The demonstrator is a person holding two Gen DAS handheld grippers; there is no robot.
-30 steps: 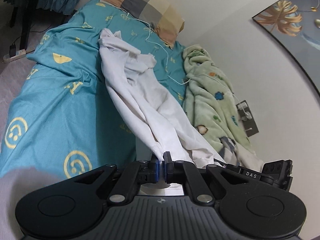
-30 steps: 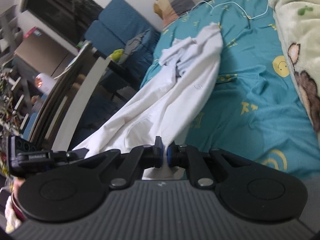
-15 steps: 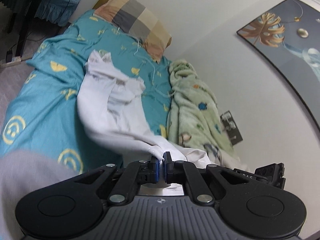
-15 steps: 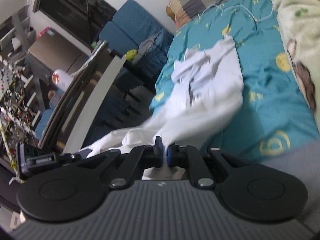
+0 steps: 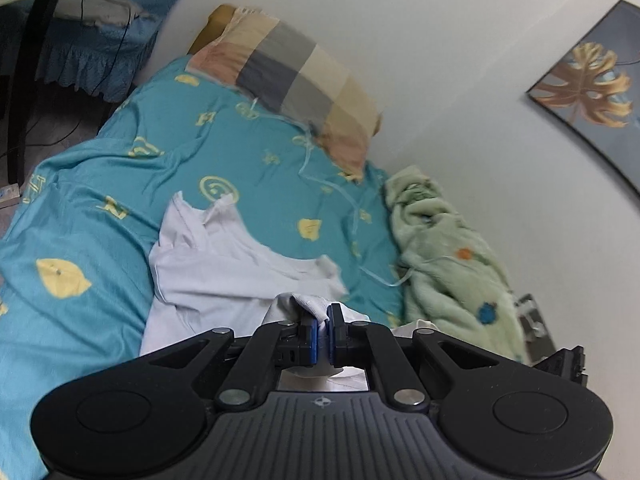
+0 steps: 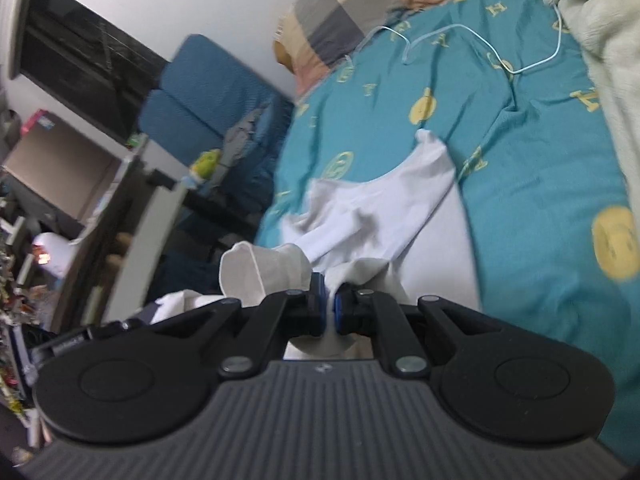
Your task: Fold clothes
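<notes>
The soft, thin white cotton garment [image 5: 224, 272] is lying spread and rumpled across the teal bedsheet printed with yellow smiley faces [image 5: 120, 168], its curved neckline pointing toward the checked pillow [image 5: 296, 80]. You are gripping its near edge with both claws: your left claw [image 5: 323, 326] is pinching a bunched fold between its blue pads, and your right claw [image 6: 329, 304] is clamping a gathered wad of the same cloth. A fluffy pale-green blanket [image 5: 448, 256] is lying crumpled beside the wall, with a thin white cable [image 6: 480, 48] looping over the sheet.
</notes>
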